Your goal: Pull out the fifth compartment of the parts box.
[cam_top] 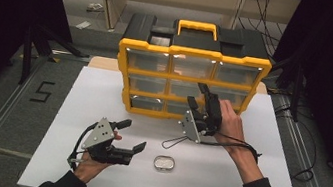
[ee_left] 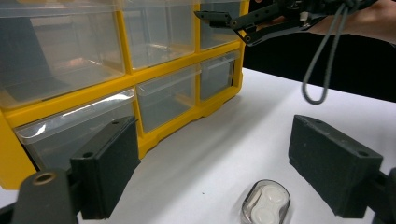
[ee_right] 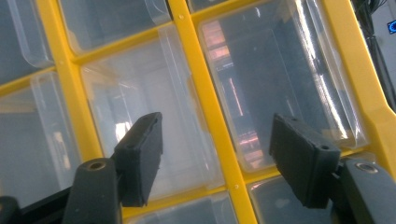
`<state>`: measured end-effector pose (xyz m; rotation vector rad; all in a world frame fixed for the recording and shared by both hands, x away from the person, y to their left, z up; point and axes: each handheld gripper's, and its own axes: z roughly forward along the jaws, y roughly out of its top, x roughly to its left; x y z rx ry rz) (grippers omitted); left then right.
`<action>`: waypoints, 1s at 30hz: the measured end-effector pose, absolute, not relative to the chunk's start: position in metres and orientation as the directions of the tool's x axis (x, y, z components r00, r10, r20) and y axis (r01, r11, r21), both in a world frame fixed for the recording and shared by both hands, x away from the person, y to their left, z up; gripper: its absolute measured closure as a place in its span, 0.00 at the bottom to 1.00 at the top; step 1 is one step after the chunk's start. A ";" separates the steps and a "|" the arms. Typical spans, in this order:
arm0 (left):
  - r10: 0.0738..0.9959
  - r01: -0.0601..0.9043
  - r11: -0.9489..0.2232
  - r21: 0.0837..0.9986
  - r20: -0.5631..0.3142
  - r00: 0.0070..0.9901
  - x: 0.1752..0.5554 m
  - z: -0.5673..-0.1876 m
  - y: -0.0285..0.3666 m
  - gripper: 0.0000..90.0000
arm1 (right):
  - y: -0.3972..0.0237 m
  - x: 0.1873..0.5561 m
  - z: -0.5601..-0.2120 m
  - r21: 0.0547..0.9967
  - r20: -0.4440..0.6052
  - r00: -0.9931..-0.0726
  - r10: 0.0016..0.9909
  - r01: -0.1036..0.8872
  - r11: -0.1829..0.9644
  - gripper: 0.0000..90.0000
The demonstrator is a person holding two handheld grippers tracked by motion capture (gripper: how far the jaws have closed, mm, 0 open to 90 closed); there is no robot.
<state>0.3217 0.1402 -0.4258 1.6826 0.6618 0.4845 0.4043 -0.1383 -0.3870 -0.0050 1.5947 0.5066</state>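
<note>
Black jaws of the left gripper [cam_top: 131, 136] are held spread wide with nothing between them, low on the white table [cam_top: 104, 89] at about seven o'clock in the high view, resting on their side and pointing toward three o'clock. Just beyond them, at about six o'clock, a small clear oval case [cam_top: 163, 163] lies flat and untouched on the table; in the left gripper view the case [ee_left: 265, 204] sits low between the two open pads, and two round white wells can be made out in it. Its long axis is seen running roughly from nine to three o'clock in the high view, with no end that can be told as a front. Further right, the right gripper [cam_top: 198, 96] is raised against the front of the yellow drawer organiser [cam_top: 193, 55], its jaws parted but not fully spread and pinching nothing. In the right gripper view, the yellow divider [ee_right: 210, 107] between two clear drawers [ee_right: 275, 88] is straddled by the pads, and no drawer lip is pressed. The step in hand is judged to be the reach for a drawer in the middle row. A small shift sideways onto one drawer's lip is likely called for next, then a closing and a straight pull toward six o'clock.
</note>
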 end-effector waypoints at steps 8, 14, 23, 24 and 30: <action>0.660 0.166 -0.135 0.977 -0.036 0.750 0.322 -0.426 0.140 0.18 | -0.136 0.413 -0.390 0.261 -0.965 -0.068 0.253 -0.283 0.923 0.46; 0.660 0.166 -0.135 0.977 -0.036 0.750 0.322 -0.426 0.141 0.18 | -0.130 0.419 -0.394 0.219 -0.975 -0.041 0.216 -0.282 0.934 0.50; 0.658 0.165 -0.135 0.977 -0.036 0.752 0.321 -0.425 0.140 0.18 | -0.123 0.422 -0.396 0.164 -0.986 -0.013 0.167 -0.283 0.945 0.56; 0.658 0.165 -0.136 0.977 -0.035 0.752 0.321 -0.425 0.140 0.18 | -0.122 0.423 -0.396 0.157 -0.987 -0.012 0.161 -0.285 0.946 0.57; 0.658 0.167 -0.135 0.977 -0.037 0.752 0.321 -0.425 0.140 0.18 | -0.118 0.429 -0.398 0.134 -0.990 0.011 0.142 -0.276 0.952 0.58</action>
